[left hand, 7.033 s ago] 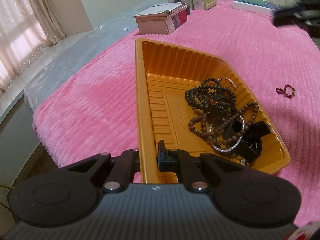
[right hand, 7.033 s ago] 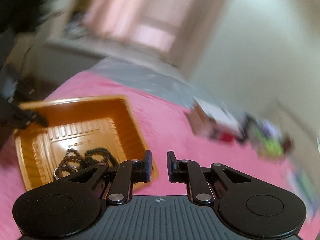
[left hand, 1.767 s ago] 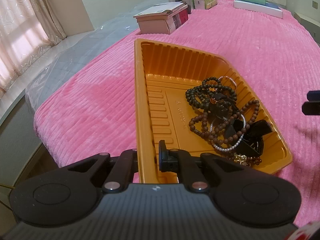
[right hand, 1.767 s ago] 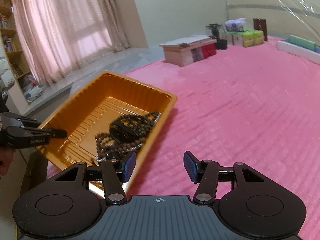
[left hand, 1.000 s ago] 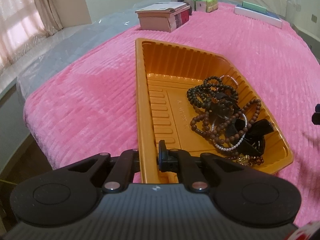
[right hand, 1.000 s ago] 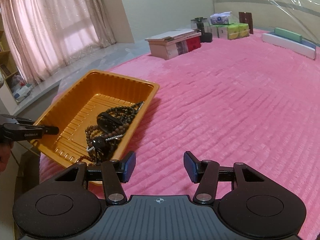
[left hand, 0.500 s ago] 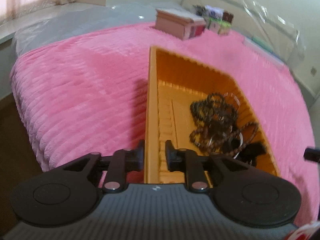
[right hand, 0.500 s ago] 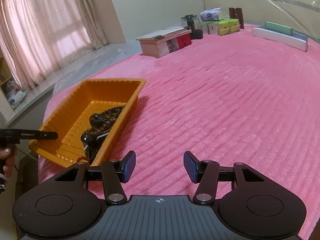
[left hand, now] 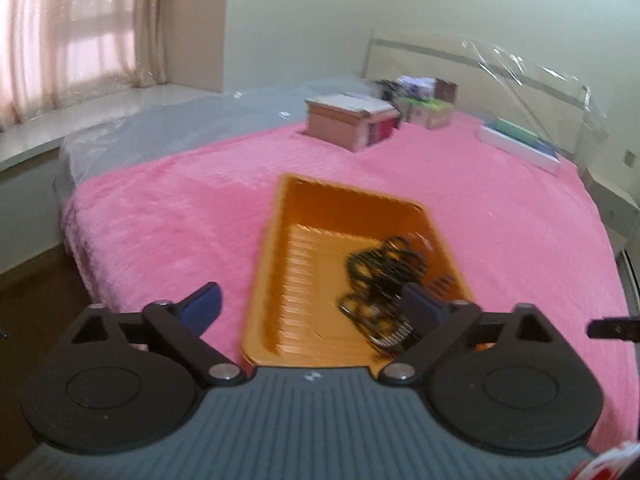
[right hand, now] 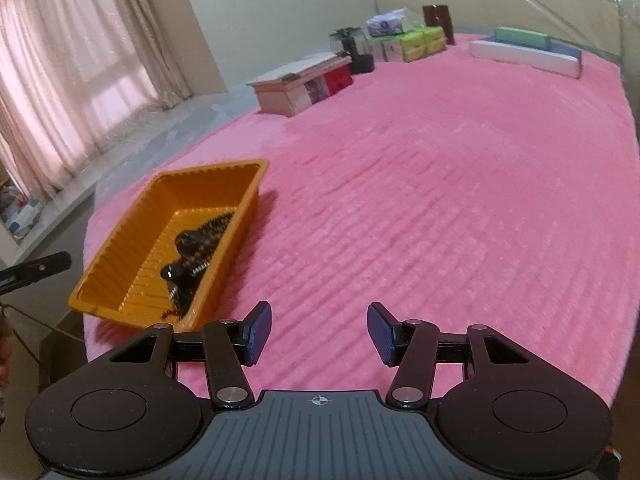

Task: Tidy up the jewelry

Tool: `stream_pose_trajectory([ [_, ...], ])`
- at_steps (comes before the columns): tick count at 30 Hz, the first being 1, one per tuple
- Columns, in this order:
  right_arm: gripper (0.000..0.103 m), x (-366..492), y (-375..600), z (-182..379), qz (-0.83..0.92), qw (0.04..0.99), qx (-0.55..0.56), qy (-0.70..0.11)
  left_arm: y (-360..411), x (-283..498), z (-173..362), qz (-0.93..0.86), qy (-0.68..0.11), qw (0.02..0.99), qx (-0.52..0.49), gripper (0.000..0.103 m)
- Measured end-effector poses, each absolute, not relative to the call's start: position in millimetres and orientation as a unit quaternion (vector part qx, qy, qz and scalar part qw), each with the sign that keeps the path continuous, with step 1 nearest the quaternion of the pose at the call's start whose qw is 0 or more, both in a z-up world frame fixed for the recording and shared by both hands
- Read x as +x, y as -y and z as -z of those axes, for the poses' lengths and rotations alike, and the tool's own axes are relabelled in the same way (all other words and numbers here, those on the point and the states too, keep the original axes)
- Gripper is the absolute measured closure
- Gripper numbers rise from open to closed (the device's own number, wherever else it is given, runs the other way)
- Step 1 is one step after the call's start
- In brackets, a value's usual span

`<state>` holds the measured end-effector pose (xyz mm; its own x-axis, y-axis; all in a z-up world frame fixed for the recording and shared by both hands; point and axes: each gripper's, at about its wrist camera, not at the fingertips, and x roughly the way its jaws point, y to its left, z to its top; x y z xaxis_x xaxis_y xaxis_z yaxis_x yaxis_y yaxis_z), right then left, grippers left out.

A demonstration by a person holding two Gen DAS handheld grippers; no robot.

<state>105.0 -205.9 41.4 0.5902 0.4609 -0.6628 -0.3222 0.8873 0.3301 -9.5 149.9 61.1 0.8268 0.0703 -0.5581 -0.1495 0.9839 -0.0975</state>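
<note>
Released from the ribbed orange plastic tray (left hand: 272, 264), my left gripper (left hand: 316, 304) has just spread wide; my right gripper (right hand: 319, 334) has opened further over the pink ribbed blanket (right hand: 440, 200), empty.

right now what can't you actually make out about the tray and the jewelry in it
- Jewelry: left wrist view is motion-blurred, so the separate pieces merge into one dark tangle.
- Jewelry in the right wrist view: small and far, partly hidden behind the orange tray's near wall.
- Tray's near rim, left wrist view: covered by the left gripper's body.
- Left gripper in the right wrist view: only one finger shows, cut by the left edge.
</note>
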Motion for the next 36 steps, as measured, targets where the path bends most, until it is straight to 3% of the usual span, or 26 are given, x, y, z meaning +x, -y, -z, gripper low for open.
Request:
stream_pose_trajectory([
  [3,0.025,92.4,210.5,-41.8,-0.216,0.889,0.085,-0.394,-128.3,-18.2,-53.6,-0.044,-0.309,0.947,-0.078,0.001],
  [16,0.025,51.9,217.6,-35.2,-0.194,0.882,0.041,-0.428,-53.7,-34.5,-30.4,-0.006,-0.392,0.916,-0.086,0.001],
  [36,0.025,43.7,209.4,-38.5,-0.193,0.88,0.023,-0.434,-18.5,-35.4,-26.3,-0.013,-0.394,0.918,-0.039,0.001],
])
